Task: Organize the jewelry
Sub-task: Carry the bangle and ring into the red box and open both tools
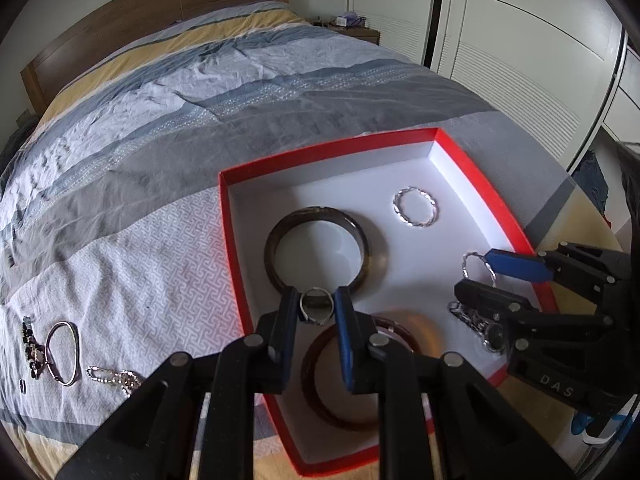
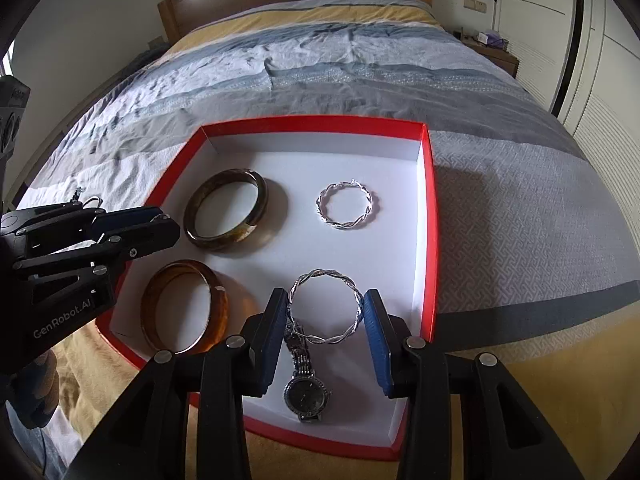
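1. While looking along the left hand-held gripper (image 1: 316, 320) in the left wrist view:
   - Clamped on a small silver ring (image 1: 318, 289) at low centre of the frame, above the near left part of the red box (image 1: 230, 240) on the bed (image 1: 160, 120).
   - Already in the box: a dark bangle (image 1: 272, 252) just beyond the ring, an amber bangle (image 1: 312, 384) beneath the fingers, and a small twisted hoop (image 1: 418, 225) toward the upper right.
   - At the right edge, the right hand-held gripper (image 1: 474, 276), closed across a larger twisted bracelet (image 1: 468, 258), with a watch (image 1: 492, 334) just below it.
   - Out on the bed at lower left: a beaded piece (image 1: 31, 348), a thin metal bangle (image 1: 76, 344) and a ball chain (image 1: 114, 378).
   - Judged to be mid-sort, at the placing step for the ring.
   - Next, probably: lower onto bare white floor between the two bangles, then release gently to avoid a bounce or roll.

2. Turning to the right wrist view:
   - Right hand-held gripper (image 2: 325, 332) at low centre, spread wide yet apparently pinching the larger twisted bracelet (image 2: 324, 274) by its two sides, pads touching the wire.
   - Directly under it, the watch (image 2: 306, 394), its band running up beneath the bracelet.
   - Dark bangle (image 2: 224, 174) at centre left, amber bangle (image 2: 218, 312) below it, small twisted hoop (image 2: 344, 225) right of centre, all inside the box (image 2: 432, 240).
   - Left hand-held gripper (image 2: 166, 224) at the left edge, over the box's left wall; ring barely visible there.
   - Likely need: set the bracelet down clear of the watch, perhaps on the bare floor nearer the hoop, before opening.
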The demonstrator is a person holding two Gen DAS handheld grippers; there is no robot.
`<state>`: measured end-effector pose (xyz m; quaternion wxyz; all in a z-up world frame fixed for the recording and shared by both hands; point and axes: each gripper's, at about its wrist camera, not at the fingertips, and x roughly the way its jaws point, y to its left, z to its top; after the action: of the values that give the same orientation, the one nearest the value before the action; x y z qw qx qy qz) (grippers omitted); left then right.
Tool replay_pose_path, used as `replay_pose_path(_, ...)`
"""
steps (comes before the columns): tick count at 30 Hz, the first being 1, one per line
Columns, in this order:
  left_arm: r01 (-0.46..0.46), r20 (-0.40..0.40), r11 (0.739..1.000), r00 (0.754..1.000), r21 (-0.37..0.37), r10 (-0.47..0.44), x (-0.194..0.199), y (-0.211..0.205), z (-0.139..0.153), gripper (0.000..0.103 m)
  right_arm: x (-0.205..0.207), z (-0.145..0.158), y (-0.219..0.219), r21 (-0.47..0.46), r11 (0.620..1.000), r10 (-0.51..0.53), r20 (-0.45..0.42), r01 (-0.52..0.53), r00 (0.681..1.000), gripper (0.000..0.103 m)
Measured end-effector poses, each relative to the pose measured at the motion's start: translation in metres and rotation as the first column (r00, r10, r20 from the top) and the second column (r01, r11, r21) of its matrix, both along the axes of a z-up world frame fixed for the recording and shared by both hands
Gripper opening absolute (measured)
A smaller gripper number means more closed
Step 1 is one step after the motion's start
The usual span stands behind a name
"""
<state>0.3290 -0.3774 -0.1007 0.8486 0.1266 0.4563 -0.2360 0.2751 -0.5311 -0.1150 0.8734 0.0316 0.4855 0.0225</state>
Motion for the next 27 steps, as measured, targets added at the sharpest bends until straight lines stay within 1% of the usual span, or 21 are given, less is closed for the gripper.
replay_pose_path(1,-0.002,-0.009,1.000,1.000,0.001,0.002,0.003,-0.002,-0.005,0.017,0.002,-0.004,0.000,0.000,1.000,0.012,-0.005,-0.012,1.000,0.039)
replay_pose_path(5,-0.015,-0.033,1.000,0.999,0.002,0.015,0.010,-0.003,-0.021,0.017,0.006,-0.008,0.008,-0.051,0.996,0.066,-0.006,-0.066,0.998,0.039)
replay_pose_path(10,-0.002,-0.027,1.000,1.000,0.002,0.002,0.008,-0.006,-0.025,0.018,0.008,-0.011,0.016,-0.109,0.988,0.106,-0.027,-0.108,0.994,0.038)
replay_pose_path(15,0.008,-0.047,1.000,0.999,-0.022,-0.009,0.008,-0.002,-0.021,0.018,0.005,-0.009,0.015,-0.116,0.987,0.106,-0.041,-0.110,0.994,0.039)
replay_pose_path(17,0.005,-0.049,1.000,0.999,-0.026,-0.006,0.007,-0.001,-0.018,0.018,0.003,-0.006,0.013,-0.111,0.989,0.094,-0.042,-0.098,0.995,0.040)
replay_pose_path(21,0.009,-0.070,0.998,0.997,-0.064,-0.014,0.002,0.006,-0.006,0.019,-0.009,0.005,0.010,-0.109,0.991,0.073,-0.040,-0.077,0.997,0.040)
replay_pose_path(24,0.018,-0.064,0.996,0.998,-0.082,-0.023,-0.009,0.013,0.013,0.022,-0.023,0.020,0.010,-0.113,0.992,0.057,-0.032,-0.060,0.998,0.040)
replay_pose_path(27,0.018,-0.047,0.995,0.999,-0.098,-0.023,-0.023,0.027,0.036,0.024,-0.040,0.044,0.014,-0.111,0.993,0.038,-0.002,-0.038,0.999,0.040)
